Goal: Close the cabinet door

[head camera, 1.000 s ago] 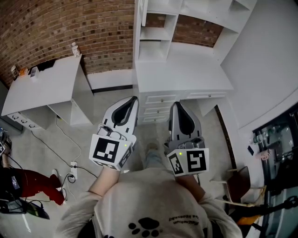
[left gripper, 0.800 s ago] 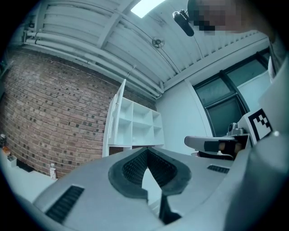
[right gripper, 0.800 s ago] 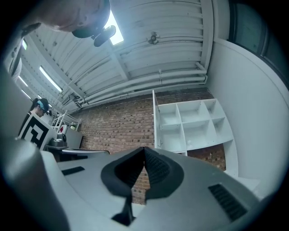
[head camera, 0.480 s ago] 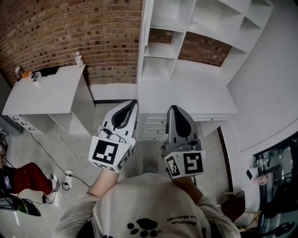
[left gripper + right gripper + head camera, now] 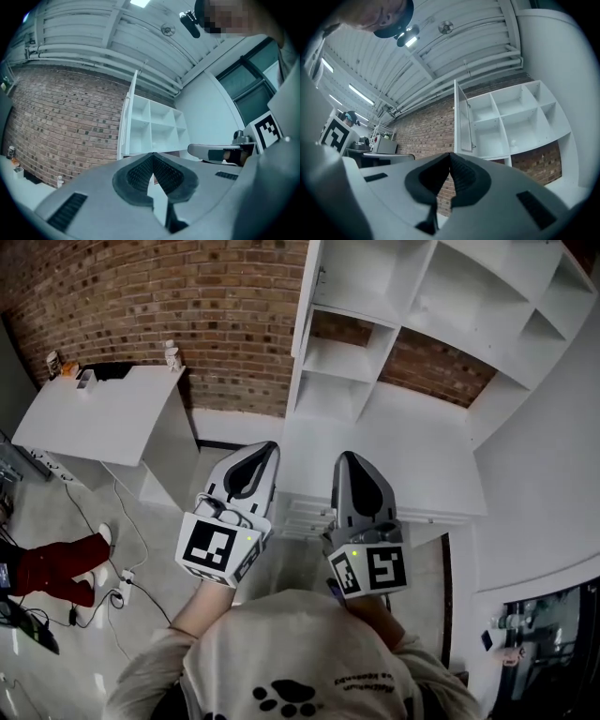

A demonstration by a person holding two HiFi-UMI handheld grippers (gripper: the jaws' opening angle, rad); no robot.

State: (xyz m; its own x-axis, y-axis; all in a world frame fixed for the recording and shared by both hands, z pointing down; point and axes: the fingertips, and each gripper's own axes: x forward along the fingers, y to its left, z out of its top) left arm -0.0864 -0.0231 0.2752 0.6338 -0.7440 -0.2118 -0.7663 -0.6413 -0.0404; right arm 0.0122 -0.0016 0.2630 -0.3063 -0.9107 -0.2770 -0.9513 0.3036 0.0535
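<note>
Two grippers before one open cabinet door

The left gripper (image 5: 270, 446) and the right gripper (image 5: 346, 457) sit mid-frame, each with jaws pressed together on nothing. The cabinet door (image 5: 306, 296) stands ajar at upper centre, more of it showing than a second ago. Only the right gripper view shows its inner face.

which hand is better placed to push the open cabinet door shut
Left, probably. The cabinet door stands open at the left edge of the shelves; the left gripper, shut and empty, sits on its outer side, while the right gripper faces the shelves.
</note>
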